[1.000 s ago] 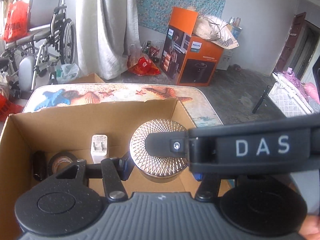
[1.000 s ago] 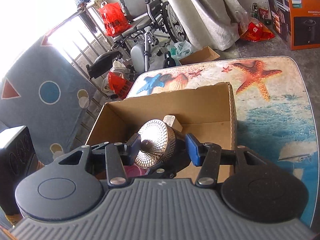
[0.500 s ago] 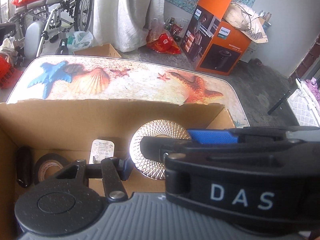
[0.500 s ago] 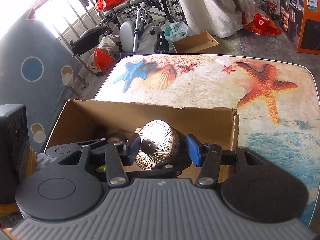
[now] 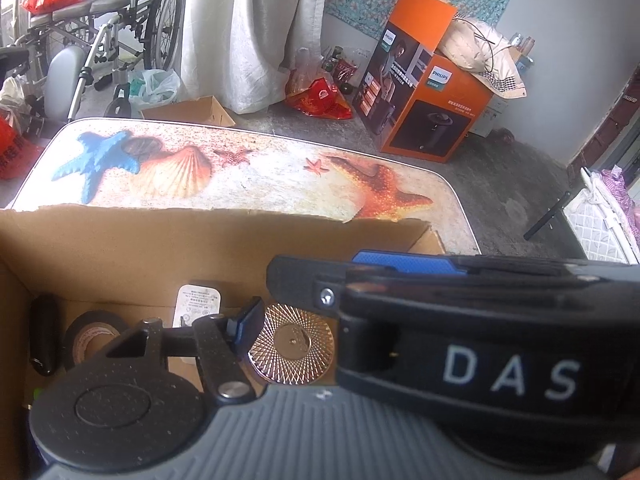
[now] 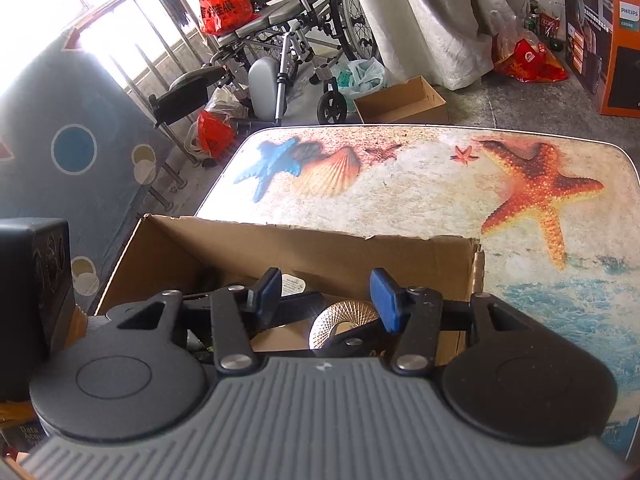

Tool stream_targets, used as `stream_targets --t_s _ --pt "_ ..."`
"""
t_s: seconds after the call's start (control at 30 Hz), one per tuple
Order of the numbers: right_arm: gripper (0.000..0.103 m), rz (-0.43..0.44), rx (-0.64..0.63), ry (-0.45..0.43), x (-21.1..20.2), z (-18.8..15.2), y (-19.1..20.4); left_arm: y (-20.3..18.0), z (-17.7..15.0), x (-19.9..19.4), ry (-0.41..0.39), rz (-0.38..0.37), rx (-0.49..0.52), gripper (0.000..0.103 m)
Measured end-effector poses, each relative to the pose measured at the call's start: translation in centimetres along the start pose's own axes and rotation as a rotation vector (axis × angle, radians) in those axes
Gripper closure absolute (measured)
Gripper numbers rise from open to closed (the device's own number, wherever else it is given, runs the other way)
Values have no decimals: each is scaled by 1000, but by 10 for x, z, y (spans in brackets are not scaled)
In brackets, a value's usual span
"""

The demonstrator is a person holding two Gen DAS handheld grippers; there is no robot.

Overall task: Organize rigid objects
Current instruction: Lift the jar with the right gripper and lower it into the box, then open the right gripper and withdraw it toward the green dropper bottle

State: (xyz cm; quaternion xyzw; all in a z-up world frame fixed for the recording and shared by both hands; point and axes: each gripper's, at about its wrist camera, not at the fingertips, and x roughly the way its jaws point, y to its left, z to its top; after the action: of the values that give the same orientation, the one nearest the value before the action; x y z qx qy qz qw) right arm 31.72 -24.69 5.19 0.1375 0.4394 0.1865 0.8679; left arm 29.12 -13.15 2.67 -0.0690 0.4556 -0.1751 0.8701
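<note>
A round silver patterned tin [image 5: 291,349] lies on the floor of the cardboard box [image 5: 160,248]; it also shows in the right wrist view [image 6: 344,318]. My right gripper [image 6: 325,296] is open and empty above the box, and its body crosses the left wrist view. My left gripper [image 5: 304,344] hovers over the tin; only its left finger [image 5: 246,322] shows, the other is hidden behind the right gripper. A white charger [image 5: 198,306], a black tape roll [image 5: 94,338] and a black object [image 5: 44,334] lie in the box.
The box stands on a table [image 6: 420,184] with a starfish and shell print. A black boxy object [image 6: 32,288] stands at the left of the box. A wheelchair [image 6: 288,40], a small carton [image 6: 400,100] and an orange Philips box [image 5: 424,104] are on the floor beyond.
My right gripper has let go of the silver tin, opened and risen; the tin now lies in the box. The left gripper has lifted and drawn back a little.
</note>
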Motion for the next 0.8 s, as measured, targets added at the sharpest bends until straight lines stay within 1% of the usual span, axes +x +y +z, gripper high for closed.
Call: stream_targets --t_s 0.07,0.2,0.3,0.33,0.4,0.43,0.53,0.63,0.7,0.8 --pt "54 13 9 -43 -18 -6 5 -4 -4 -15 -24 -14 11 30" --pt "53 43 50 -146 -64 -31 16 -12 -19 -57 -88 -57 42 20" --pt "48 72 51 -240 -104 -59 28 -20 -35 -87 -123 -70 78 16" --pt "45 73 41 -269 -115 -68 32 -22 -42 -99 -130 -78 87 16" --pt "41 66 20 -320 -138 -87 42 -25 -57 -119 -156 -100 106 11" --pt "39 73 17 -340 -150 -98 47 -27 -66 -128 -169 -106 121 10" --pt "36 111 18 -367 -179 -127 57 -30 -95 -152 -191 -104 169 9" --pt "33 124 13 -403 -206 -159 68 -29 -124 -170 -203 -116 198 8" --pt "32 141 12 -407 -216 -178 73 -27 -146 -180 -198 -137 210 4" --pt "32 165 15 -391 -222 -205 83 -23 -176 -188 -184 -157 242 4"
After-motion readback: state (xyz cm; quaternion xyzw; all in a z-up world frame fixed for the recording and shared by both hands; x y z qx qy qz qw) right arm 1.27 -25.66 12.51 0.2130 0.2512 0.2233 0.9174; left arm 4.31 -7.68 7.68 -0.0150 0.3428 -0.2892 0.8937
